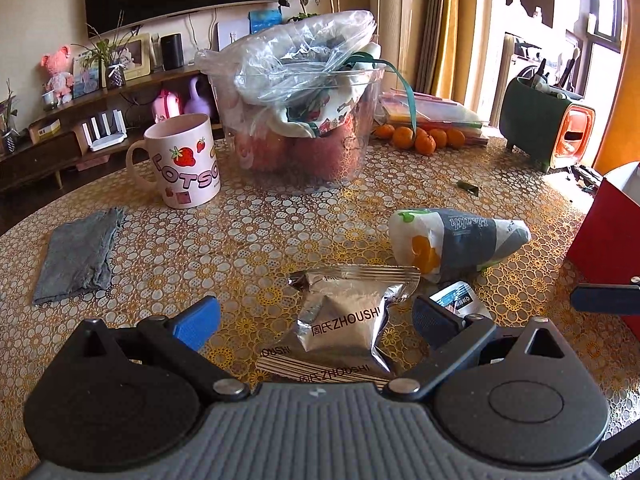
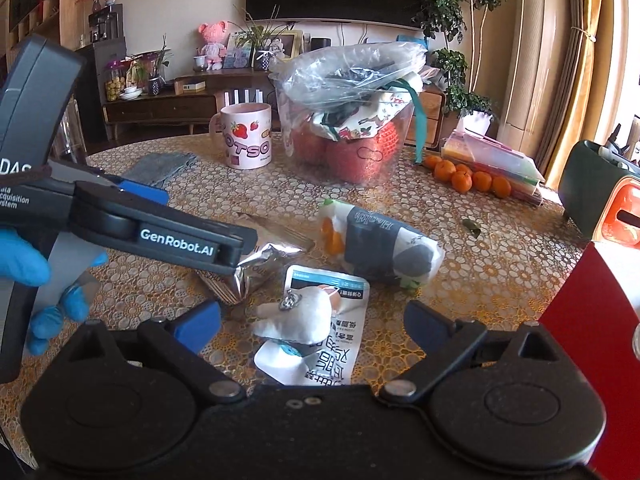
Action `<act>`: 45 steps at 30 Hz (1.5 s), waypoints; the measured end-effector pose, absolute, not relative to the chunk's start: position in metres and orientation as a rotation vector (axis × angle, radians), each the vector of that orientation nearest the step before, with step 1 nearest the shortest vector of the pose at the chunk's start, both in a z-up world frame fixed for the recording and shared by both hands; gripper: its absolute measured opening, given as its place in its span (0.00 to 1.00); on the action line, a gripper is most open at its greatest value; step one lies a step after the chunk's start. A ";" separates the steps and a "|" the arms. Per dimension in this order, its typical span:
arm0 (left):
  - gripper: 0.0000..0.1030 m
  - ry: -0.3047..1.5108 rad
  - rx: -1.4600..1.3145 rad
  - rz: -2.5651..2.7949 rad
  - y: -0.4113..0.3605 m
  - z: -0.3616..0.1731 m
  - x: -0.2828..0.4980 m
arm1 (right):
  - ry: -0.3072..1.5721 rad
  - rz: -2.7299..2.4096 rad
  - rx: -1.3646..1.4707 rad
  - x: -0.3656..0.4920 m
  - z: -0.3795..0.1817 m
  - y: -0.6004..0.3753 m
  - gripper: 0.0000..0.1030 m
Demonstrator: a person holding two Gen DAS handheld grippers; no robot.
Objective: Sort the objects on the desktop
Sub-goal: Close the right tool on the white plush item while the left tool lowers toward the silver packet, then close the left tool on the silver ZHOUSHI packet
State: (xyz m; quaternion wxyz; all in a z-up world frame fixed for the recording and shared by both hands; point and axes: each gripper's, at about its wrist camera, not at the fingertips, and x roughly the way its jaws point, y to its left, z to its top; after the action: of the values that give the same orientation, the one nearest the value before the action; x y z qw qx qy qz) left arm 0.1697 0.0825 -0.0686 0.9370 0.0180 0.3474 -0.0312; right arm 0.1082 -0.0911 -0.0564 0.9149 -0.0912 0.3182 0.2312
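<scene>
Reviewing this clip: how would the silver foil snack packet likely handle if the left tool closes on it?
The silver foil packet looks puffed and creased, so it will probably crumple and feel light. Its glossy film may slip between the pads. The left tool is open around it, above the table, so a mid-body pinch seems safest.

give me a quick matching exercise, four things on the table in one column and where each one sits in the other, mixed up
Things:
1. mug
2. grey cloth
3. silver foil packet
4. tangerines

Places:
A. between the open left gripper fingers
B. beside the clear tub, on its handle side
C. in front of the stack of coloured folders
D. flat at the table's left edge

Pairs: 1-B, 2-D, 3-A, 4-C
</scene>
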 end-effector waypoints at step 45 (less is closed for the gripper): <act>0.54 0.764 -0.042 -0.117 0.082 -0.097 0.193 | 0.686 0.467 -0.215 0.133 -0.091 -0.065 0.54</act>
State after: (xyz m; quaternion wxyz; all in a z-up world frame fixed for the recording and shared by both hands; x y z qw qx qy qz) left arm 0.1927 0.0818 -0.0967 0.9261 -0.0204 0.3725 -0.0571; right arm 0.1328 -0.0652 -0.0914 0.9096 -0.1044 0.3324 0.2266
